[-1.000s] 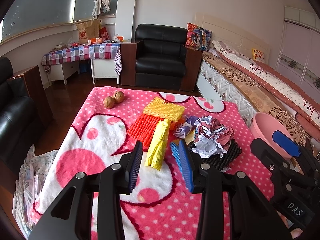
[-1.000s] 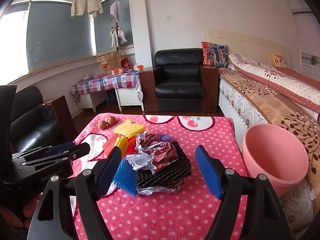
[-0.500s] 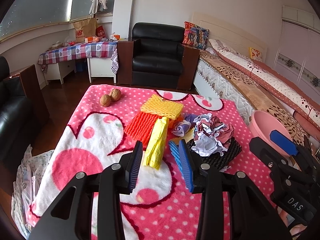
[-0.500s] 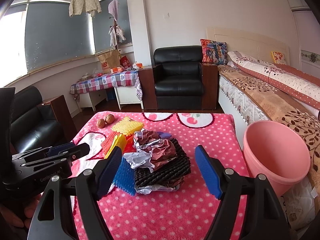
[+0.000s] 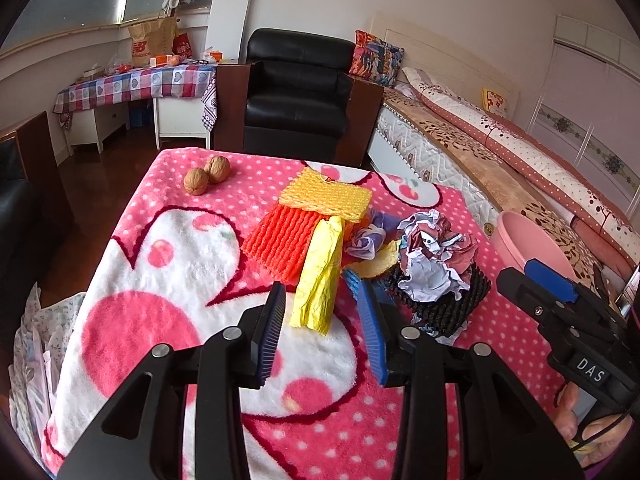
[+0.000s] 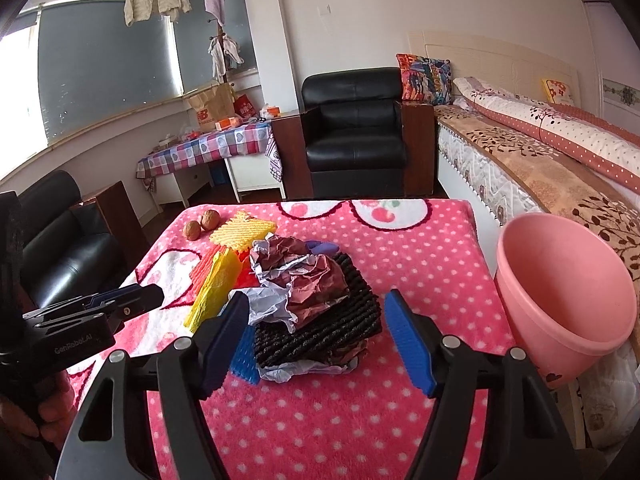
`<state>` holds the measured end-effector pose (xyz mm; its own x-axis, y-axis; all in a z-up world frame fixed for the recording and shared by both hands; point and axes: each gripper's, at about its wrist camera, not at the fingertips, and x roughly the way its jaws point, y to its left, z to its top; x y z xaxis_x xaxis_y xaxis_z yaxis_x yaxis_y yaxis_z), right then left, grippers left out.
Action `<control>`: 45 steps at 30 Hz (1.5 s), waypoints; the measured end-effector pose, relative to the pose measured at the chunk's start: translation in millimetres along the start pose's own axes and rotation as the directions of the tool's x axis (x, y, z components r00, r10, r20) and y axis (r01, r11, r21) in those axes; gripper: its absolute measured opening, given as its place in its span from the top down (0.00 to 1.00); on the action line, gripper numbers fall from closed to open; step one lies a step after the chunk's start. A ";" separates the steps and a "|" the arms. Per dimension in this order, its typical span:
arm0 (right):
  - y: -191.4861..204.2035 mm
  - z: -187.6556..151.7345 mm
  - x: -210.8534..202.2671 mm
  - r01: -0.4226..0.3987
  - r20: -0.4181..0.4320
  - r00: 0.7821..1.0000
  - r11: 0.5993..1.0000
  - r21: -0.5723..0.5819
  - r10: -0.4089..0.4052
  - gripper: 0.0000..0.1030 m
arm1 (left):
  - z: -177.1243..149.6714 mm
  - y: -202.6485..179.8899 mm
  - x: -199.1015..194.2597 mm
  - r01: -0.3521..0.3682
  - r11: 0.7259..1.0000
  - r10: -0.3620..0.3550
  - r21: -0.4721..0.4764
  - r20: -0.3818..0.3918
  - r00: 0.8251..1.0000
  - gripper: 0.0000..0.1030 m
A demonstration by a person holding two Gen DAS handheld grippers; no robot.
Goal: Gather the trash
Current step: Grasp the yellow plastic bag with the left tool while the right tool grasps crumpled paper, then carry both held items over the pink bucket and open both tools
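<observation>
Blue-padded fingers of the left gripper point(image 5: 322, 334) stand open and empty, a yellow wrapper point(image 5: 320, 276) just beyond them. Closing, the right gripper point(image 6: 316, 338) frames crumpled paper point(image 6: 300, 276) on black mesh point(image 6: 340, 316), not touching; pink bucket point(image 6: 560, 280) stands right of the table point(image 6: 420, 248).

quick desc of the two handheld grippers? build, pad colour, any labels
Both are matte black two-finger clamps with silver pivot screws and ribbed blue pads. Left gripper: its near pad looks dark navy, and its side reads "GenRobot.AI" in the right wrist view. Right gripper: bright blue pads, a white "DAS" tag on its body in the left wrist view. No cables or sleeves visible.
</observation>
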<state>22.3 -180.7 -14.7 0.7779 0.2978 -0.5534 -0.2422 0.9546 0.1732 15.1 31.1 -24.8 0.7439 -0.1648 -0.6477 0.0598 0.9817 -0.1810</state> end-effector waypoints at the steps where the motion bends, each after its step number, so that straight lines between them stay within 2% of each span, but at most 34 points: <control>1: -0.1 0.7 1.1 -0.002 -0.003 1.000 1.000 0.000 0.002 0.33 | 0.8 0.1 5.1 -0.004 1.000 0.004 0.000 -0.015 1.000 0.63; 13: -4.4 16.8 23.1 -0.073 -0.082 0.994 0.997 -0.018 0.071 0.33 | 5.5 4.3 51.7 -0.022 1.000 0.020 -0.009 -0.152 0.988 0.64; 14: -4.1 18.1 25.0 -0.078 -0.086 0.993 0.997 -0.021 0.076 0.33 | 5.6 4.8 53.7 -0.024 1.000 0.022 -0.010 -0.156 0.987 0.65; 15: -4.3 20.2 28.1 -0.084 -0.092 0.992 0.996 -0.024 0.081 0.33 | 5.8 5.1 55.4 -0.024 1.000 0.022 -0.010 -0.161 0.987 0.76; 18: -6.4 24.2 37.6 -0.089 -0.110 0.990 0.996 -0.023 0.086 0.33 | 4.6 7.2 60.2 -0.024 1.000 0.022 -0.009 -0.180 0.984 0.87; 22: -10.6 27.2 51.1 -0.104 -0.143 0.985 0.994 -0.017 0.101 0.35 | 4.9 6.2 57.9 -0.006 1.000 0.005 -0.003 -0.176 0.984 0.93; 28: -13.5 25.7 67.7 -0.125 -0.194 0.974 0.992 -0.013 0.120 0.52 | 6.1 5.4 44.7 0.007 1.000 -0.009 -0.011 -0.171 0.985 0.94; 30: -15.2 24.7 70.3 -0.138 -0.204 0.970 0.990 -0.002 0.135 0.66 | 6.5 2.5 39.4 0.013 1.000 -0.014 -0.009 -0.168 0.986 0.97; 32: -16.8 24.1 71.5 -0.155 -0.212 0.965 0.988 0.009 0.154 0.74 | 7.4 0.8 34.6 0.021 1.000 -0.022 -0.011 -0.163 0.986 0.97; 40: -23.0 33.1 44.8 -0.202 -0.144 0.968 0.979 0.035 0.205 0.78 | 18.6 -15.5 9.5 0.051 0.999 -0.050 0.010 -0.087 0.995 0.97; 45: -35.6 42.7 18.8 -0.181 -0.088 0.979 0.981 0.063 0.186 0.77 | 29.6 -30.9 -4.3 0.085 0.996 -0.084 0.025 -0.046 0.995 0.97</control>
<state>70.3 -209.1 3.5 0.6652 0.4694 -0.5807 -0.3420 0.8828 0.3219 29.7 4.3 5.5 0.7048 -0.2505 -0.6637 0.1396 0.9662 -0.2165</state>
